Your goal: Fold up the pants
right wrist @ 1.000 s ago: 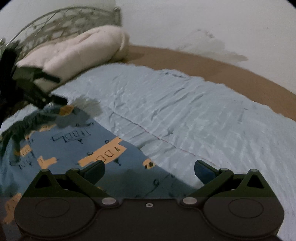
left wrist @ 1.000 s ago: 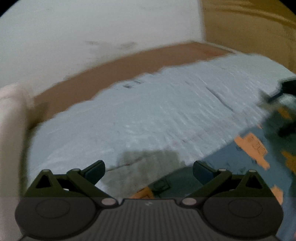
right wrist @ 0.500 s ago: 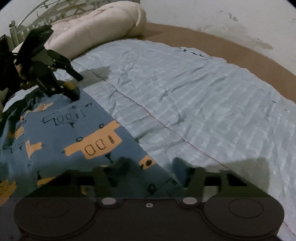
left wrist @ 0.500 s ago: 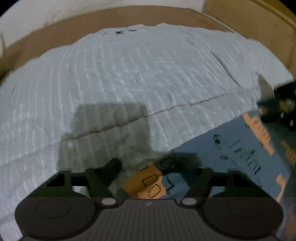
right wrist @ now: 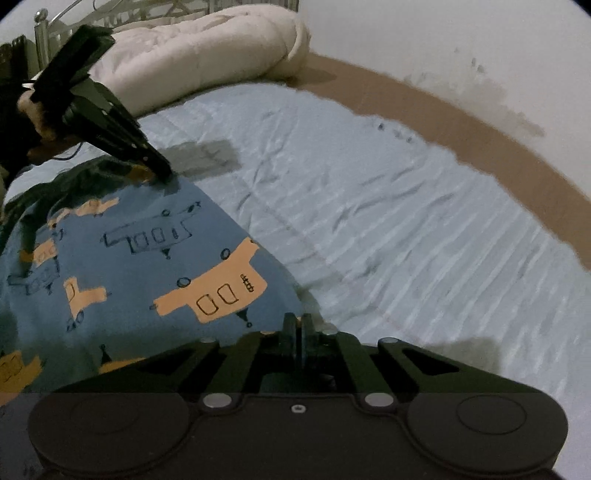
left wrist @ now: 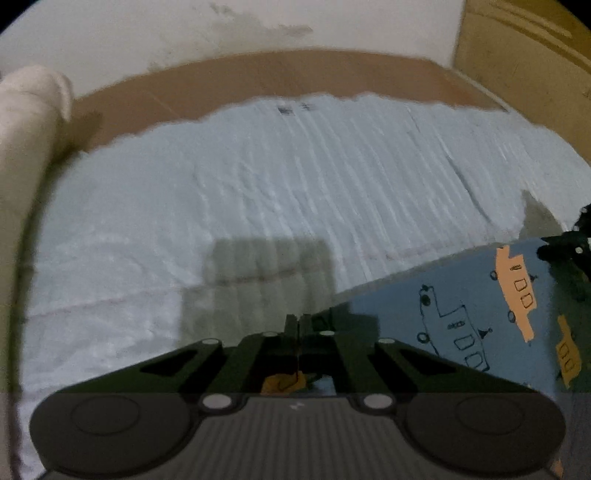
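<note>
Blue pants (right wrist: 147, 258) with orange and outlined vehicle prints lie on a pale blue striped bed sheet (right wrist: 388, 221). In the right wrist view my right gripper (right wrist: 298, 325) is shut on the near corner of the pants' edge. My left gripper (right wrist: 162, 171) shows there too, its tips pinching the far corner. In the left wrist view the left gripper (left wrist: 297, 323) is shut on the pants (left wrist: 461, 314) corner, and the right gripper (left wrist: 569, 251) is partly seen at the right edge.
A cream rolled duvet (right wrist: 192, 55) lies at the head of the bed by a metal headboard (right wrist: 110, 11). A brown mattress border (right wrist: 480, 147) runs along the white wall. A wooden panel (left wrist: 524, 55) stands at the far right.
Both grippers went from open above the bed down onto the pants' edge and closed on its two corners.
</note>
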Available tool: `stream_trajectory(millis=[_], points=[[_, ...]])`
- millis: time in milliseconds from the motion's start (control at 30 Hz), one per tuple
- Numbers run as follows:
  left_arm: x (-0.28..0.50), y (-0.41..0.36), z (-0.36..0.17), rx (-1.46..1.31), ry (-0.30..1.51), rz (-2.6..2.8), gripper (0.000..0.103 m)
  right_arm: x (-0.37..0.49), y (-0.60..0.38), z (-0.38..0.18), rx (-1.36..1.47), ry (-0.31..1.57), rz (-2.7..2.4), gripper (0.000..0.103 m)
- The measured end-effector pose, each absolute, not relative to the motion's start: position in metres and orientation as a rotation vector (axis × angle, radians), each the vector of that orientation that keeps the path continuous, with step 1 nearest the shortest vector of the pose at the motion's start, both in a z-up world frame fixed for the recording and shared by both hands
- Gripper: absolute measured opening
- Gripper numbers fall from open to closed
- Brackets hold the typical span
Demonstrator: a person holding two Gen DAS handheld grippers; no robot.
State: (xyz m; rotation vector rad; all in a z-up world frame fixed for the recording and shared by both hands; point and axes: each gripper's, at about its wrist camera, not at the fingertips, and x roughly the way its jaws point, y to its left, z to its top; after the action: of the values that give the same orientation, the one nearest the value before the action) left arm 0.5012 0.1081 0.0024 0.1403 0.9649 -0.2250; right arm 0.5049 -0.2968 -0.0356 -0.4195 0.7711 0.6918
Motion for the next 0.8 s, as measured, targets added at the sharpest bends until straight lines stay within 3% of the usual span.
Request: stream_trajectory(millis=[300,600,667,700,733,767,800], points=[[0.509,0.11,-0.001,0.24,0.771,-0.021,0.0,0.538,-0.252,-0.026,-0.551,0.568,0.562,0.0],[0.526,0.141,-0.036,0.095,0.858,-0.075,0.002,0.576,-0.225,-0.078,-0.595,0.694,0.565,0.001],[0.527,0.152,-0.033,0.058,0.853,-0.114,0.013,0.578,-0.23,-0.075,-0.54,0.709,0.582,0.008],[0.526,0.158,-0.03,0.034,0.848,-0.13,0.02,0.58,-0.235,-0.072,-0.507,0.716,0.595,0.017],[0.524,0.162,-0.026,0.016,0.844,-0.142,0.04,0.582,-0.238,-0.069,-0.477,0.721,0.617,0.022],[0.522,0.167,-0.023,0.002,0.836,-0.146,0.058,0.583,-0.24,-0.067,-0.45,0.728,0.632,0.036],[0.521,0.17,-0.02,-0.004,0.831,-0.155,0.063,0.582,-0.24,-0.064,-0.432,0.729,0.636,0.048]])
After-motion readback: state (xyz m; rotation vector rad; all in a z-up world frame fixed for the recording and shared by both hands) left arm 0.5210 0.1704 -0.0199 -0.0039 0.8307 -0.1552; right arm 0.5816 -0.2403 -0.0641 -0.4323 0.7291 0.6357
